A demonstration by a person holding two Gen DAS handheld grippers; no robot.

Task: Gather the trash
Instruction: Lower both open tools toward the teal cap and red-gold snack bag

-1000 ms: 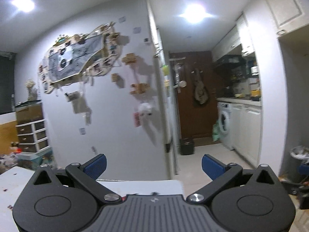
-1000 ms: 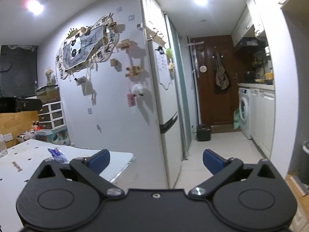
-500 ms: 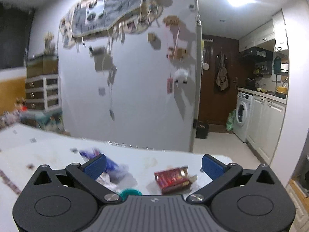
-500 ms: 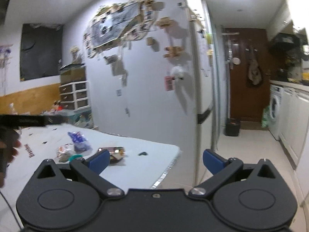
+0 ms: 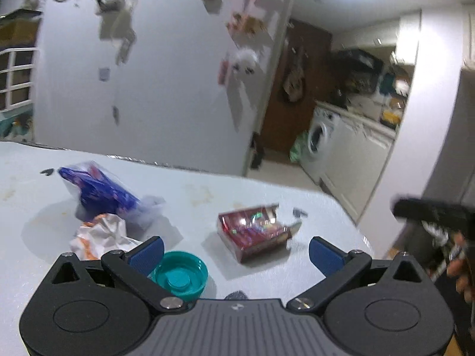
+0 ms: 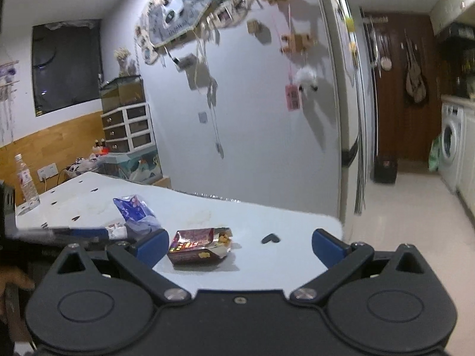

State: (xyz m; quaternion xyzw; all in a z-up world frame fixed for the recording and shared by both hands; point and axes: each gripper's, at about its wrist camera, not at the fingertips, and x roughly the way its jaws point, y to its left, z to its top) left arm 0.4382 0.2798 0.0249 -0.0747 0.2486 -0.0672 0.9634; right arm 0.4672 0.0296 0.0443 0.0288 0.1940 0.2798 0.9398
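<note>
Trash point(image 5: 252, 233) between spread left fingers point(image 5: 147, 250)

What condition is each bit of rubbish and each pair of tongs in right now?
left tongs: open, empty, above the table.
right tongs: open, empty.
red snack box: torn open, lying flat.
teal cap: upside down, loose.
blue wrapper: crumpled.
white paper: crumpled.
water bottle: upright, capped.

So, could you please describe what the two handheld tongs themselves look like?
Both look alike: the left tongs and right tongs have matte black linkage arms with silver pivot screws, round black discs at each side and blue finger pads. The left's centre plate is ribbed grey.
</note>
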